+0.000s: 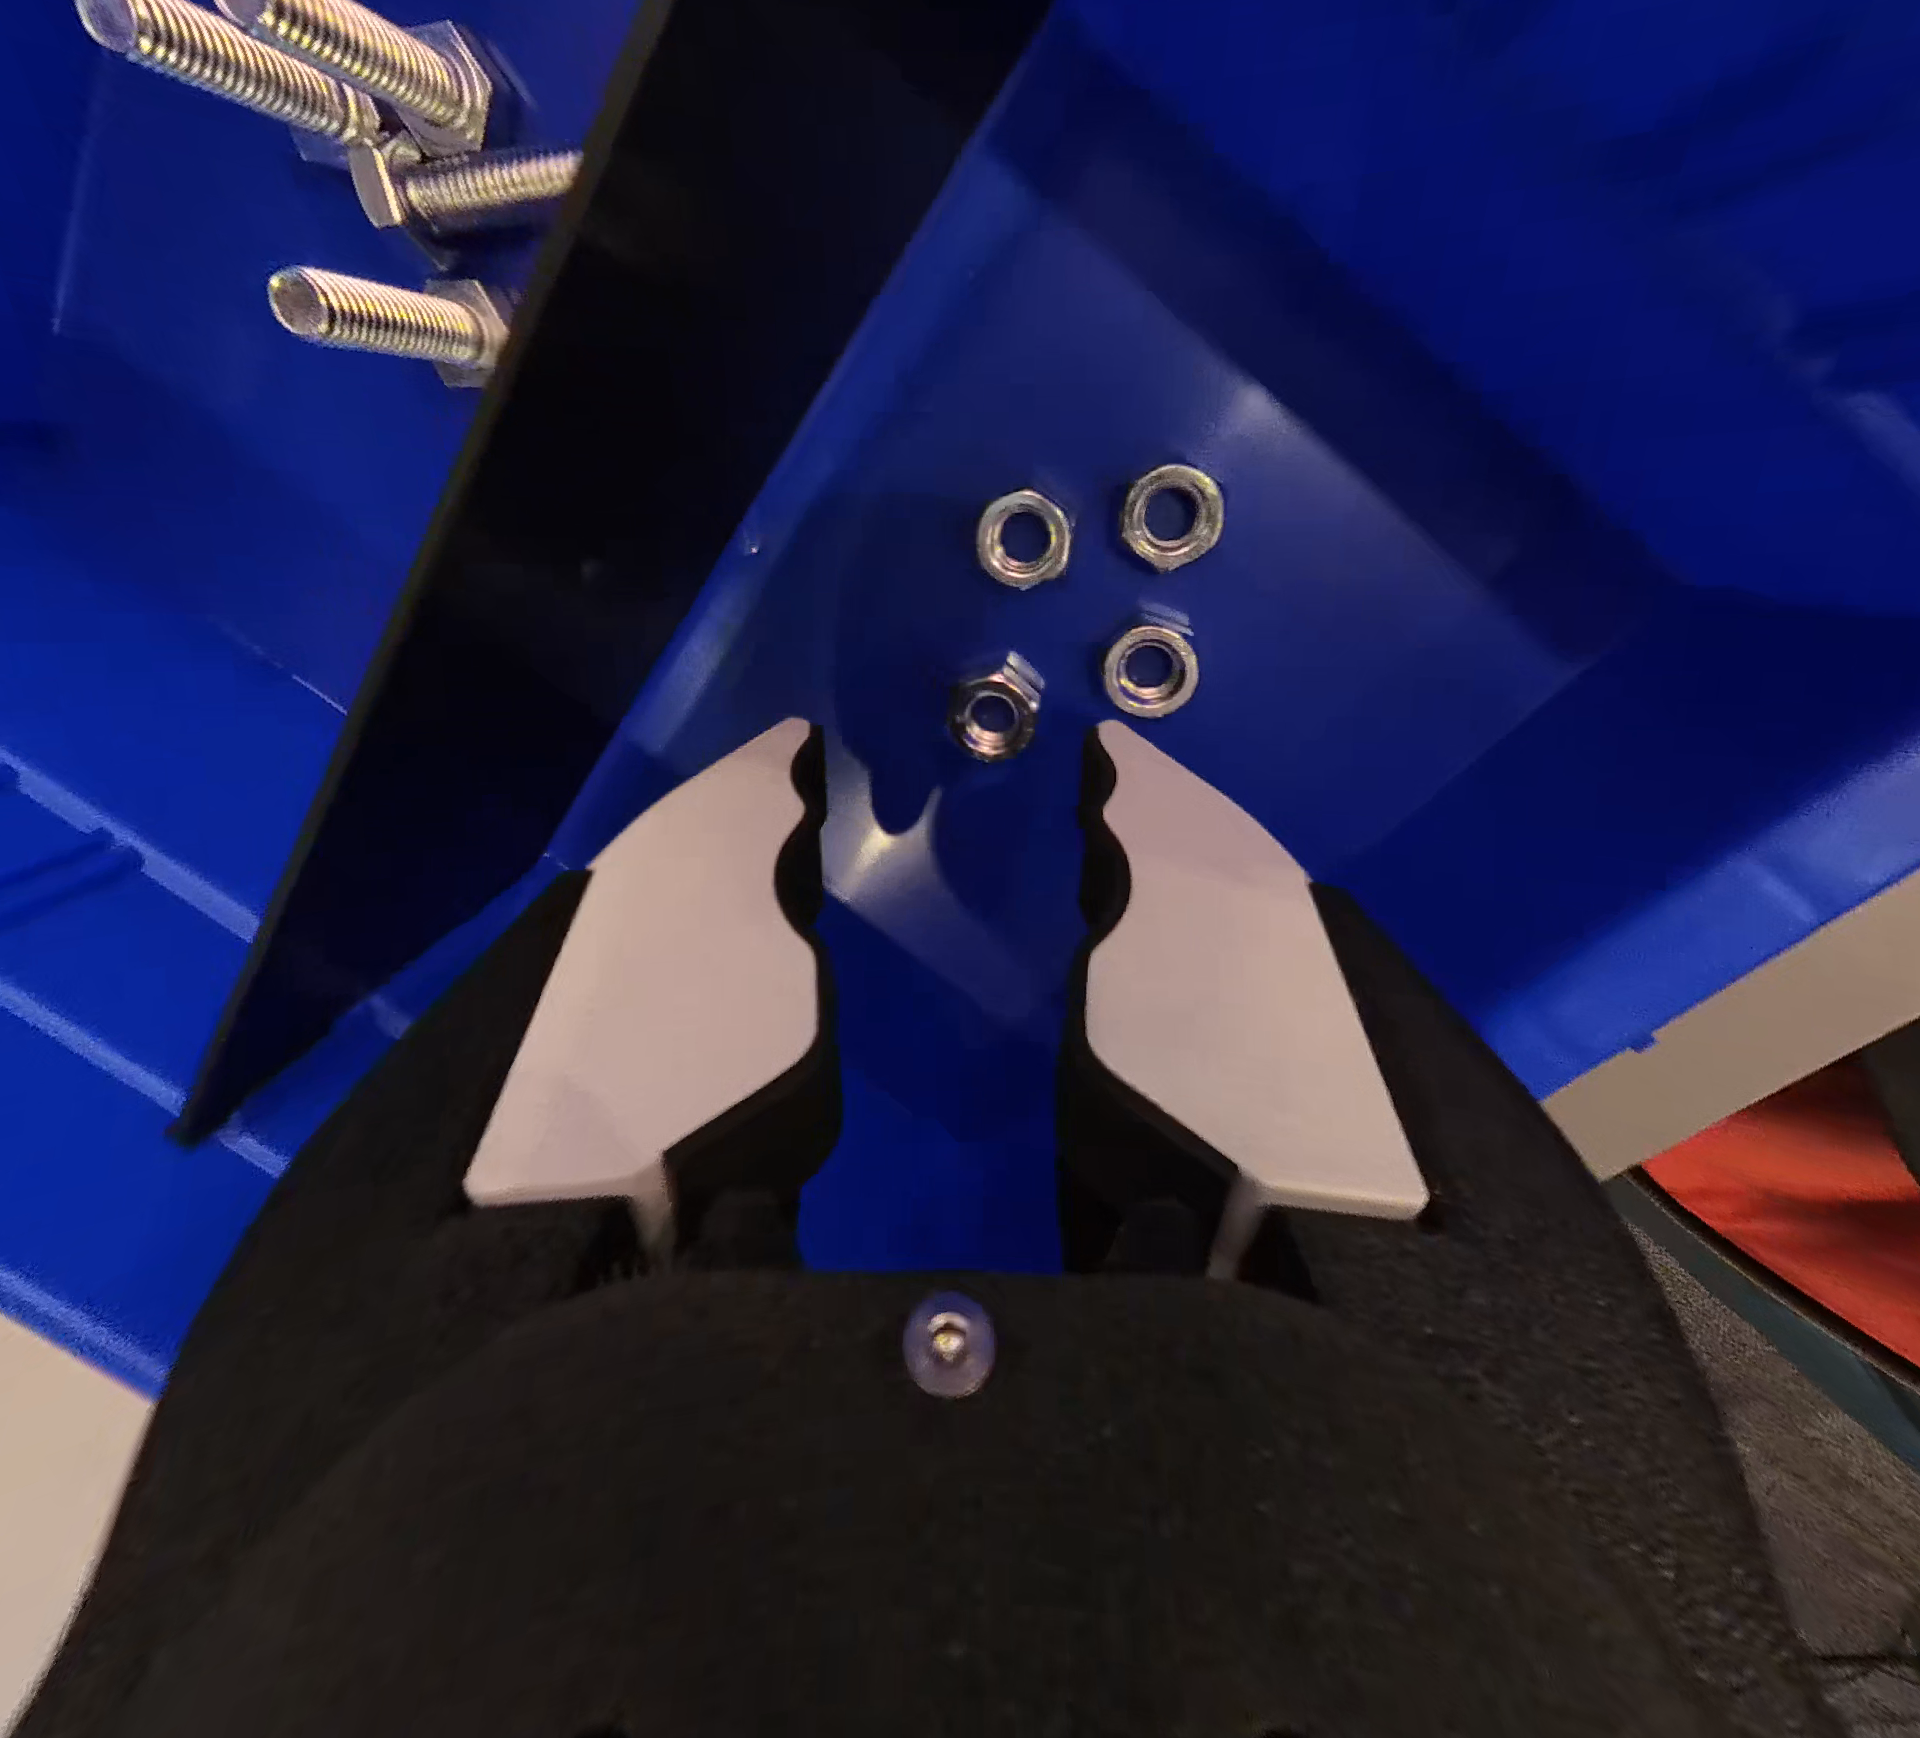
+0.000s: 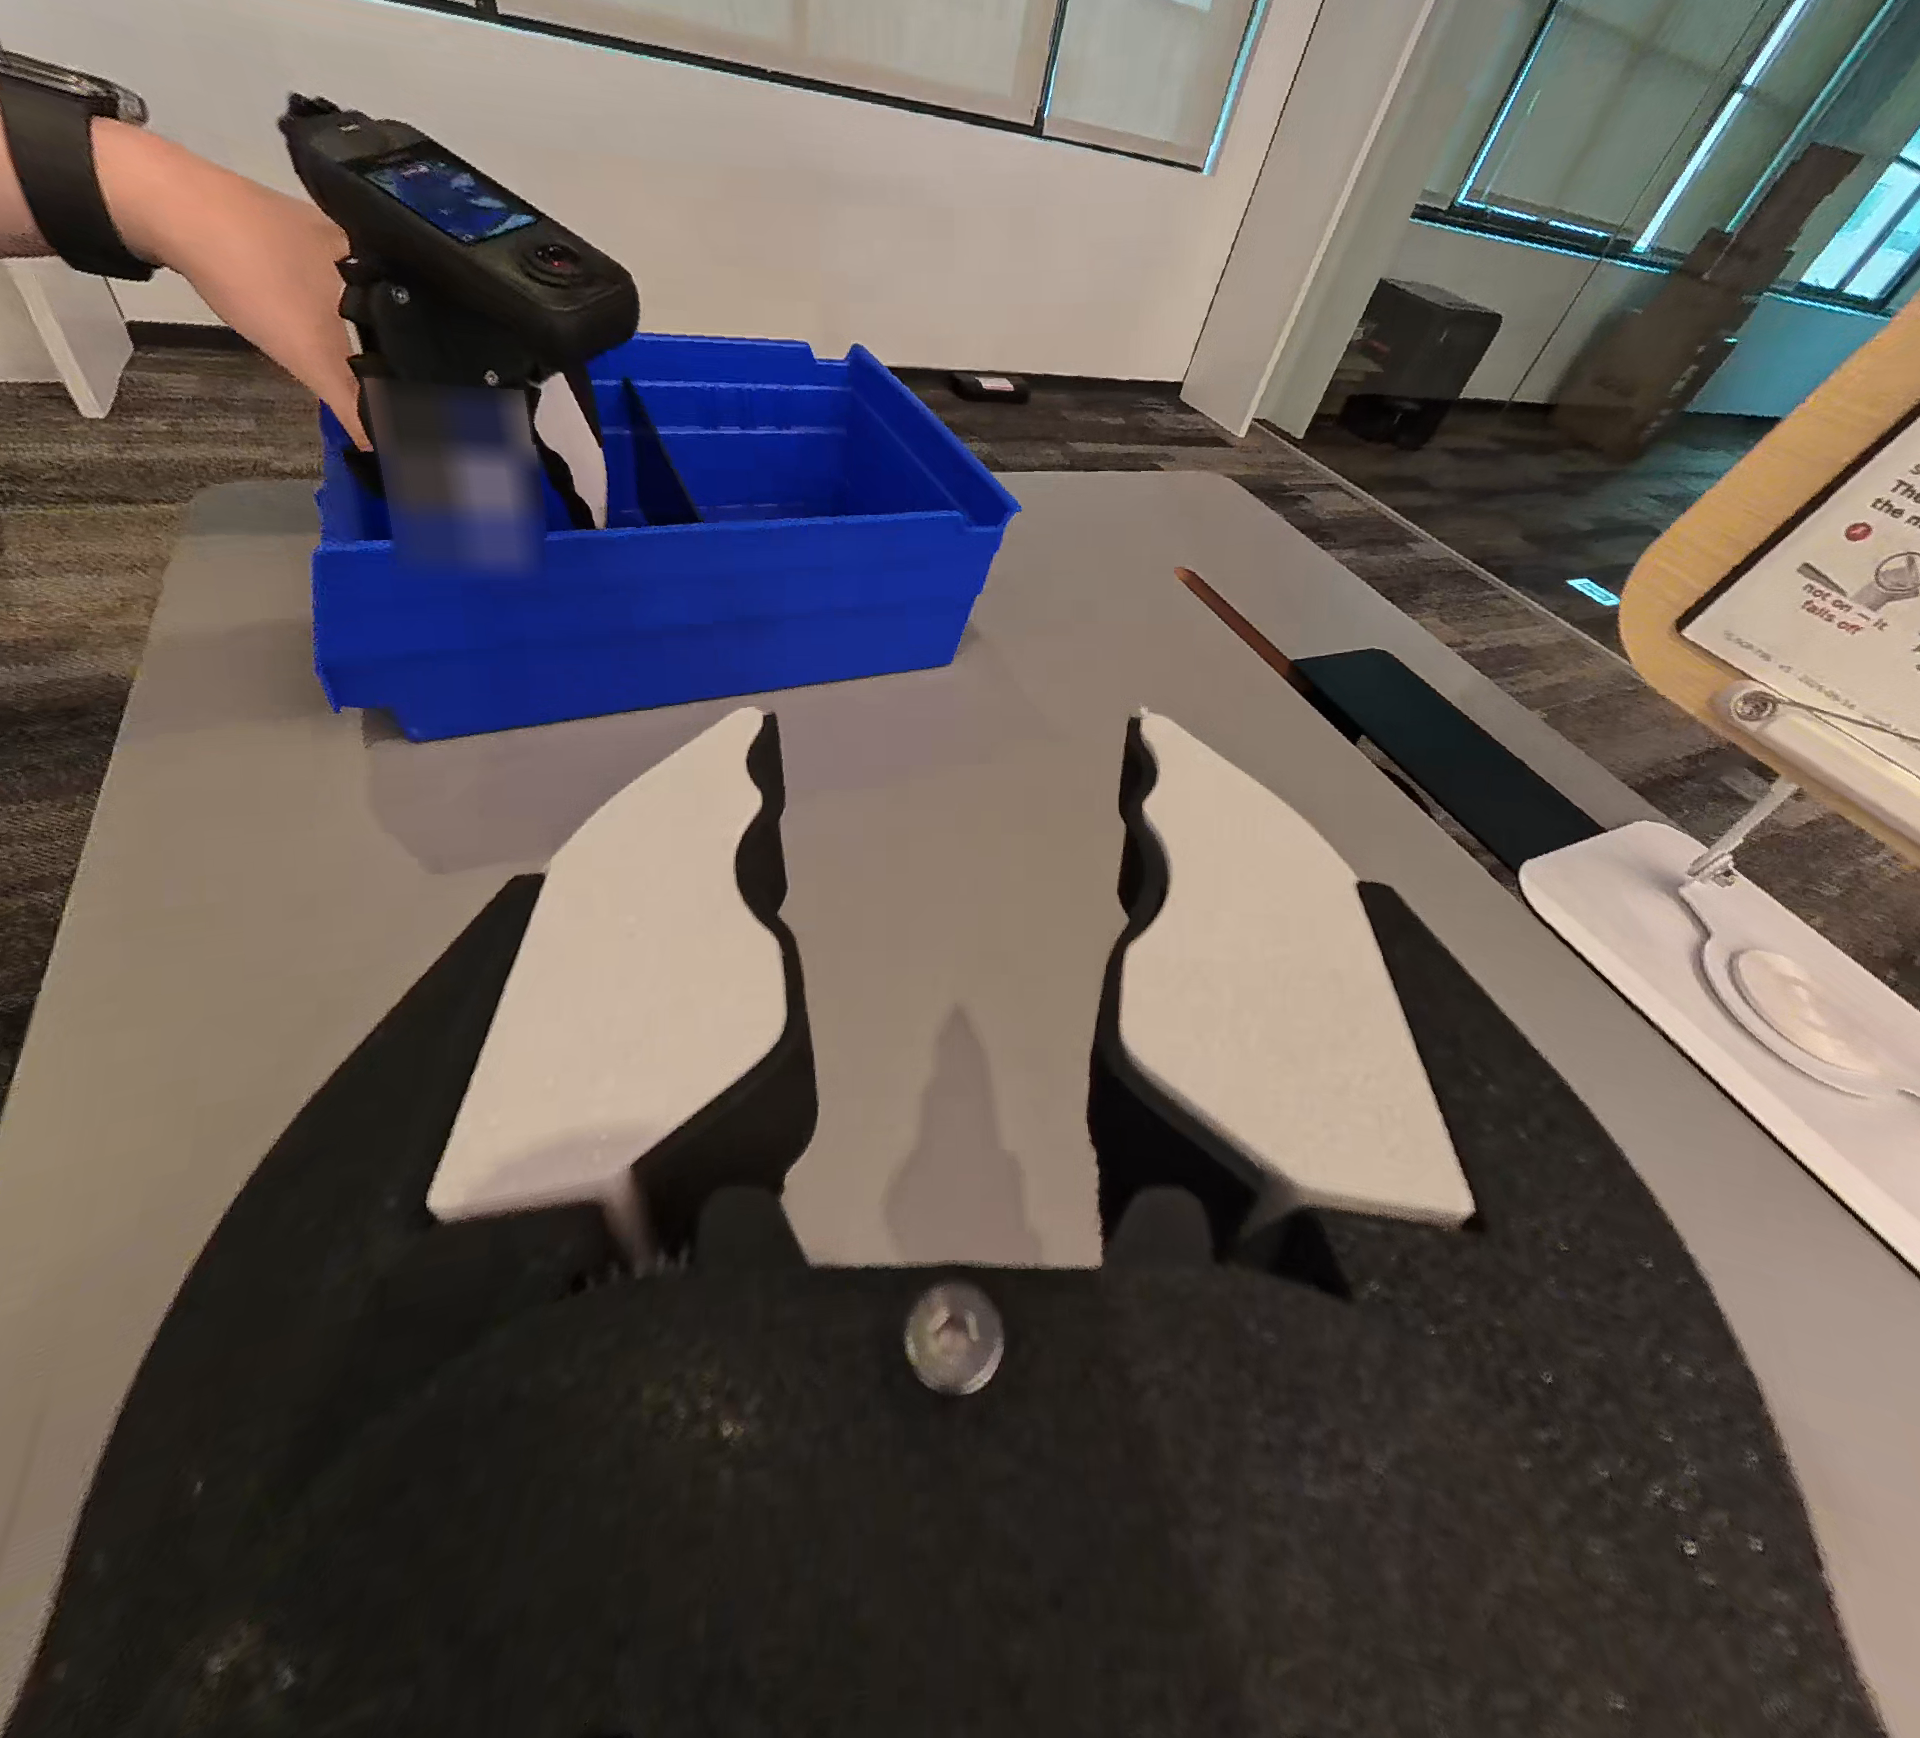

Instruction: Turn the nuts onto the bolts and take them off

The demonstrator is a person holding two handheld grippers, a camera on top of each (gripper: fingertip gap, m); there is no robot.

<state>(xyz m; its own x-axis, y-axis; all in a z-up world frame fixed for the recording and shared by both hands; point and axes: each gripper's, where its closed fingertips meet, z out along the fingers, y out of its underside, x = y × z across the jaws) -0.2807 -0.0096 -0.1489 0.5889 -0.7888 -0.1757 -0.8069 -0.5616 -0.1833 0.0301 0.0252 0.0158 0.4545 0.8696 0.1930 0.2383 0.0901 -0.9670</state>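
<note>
The left gripper (image 1: 951, 732) is lowered into the blue plastic bin (image 1: 1455, 130), its jaws spread and empty just short of the nearest of four small shiny steel hex nuts (image 1: 1086, 613). A miss can be expected: the nuts lie flat, close together, and could be pushed aside or two caught at once. Beyond the black divider panel (image 1: 665, 441), four threaded silver bolts (image 1: 343, 150) are piled in the neighbouring compartment, bare of nuts. The right gripper (image 2: 951, 743) is held over the grey bench (image 2: 1039, 587), jaws spread, nothing gripped.
</note>
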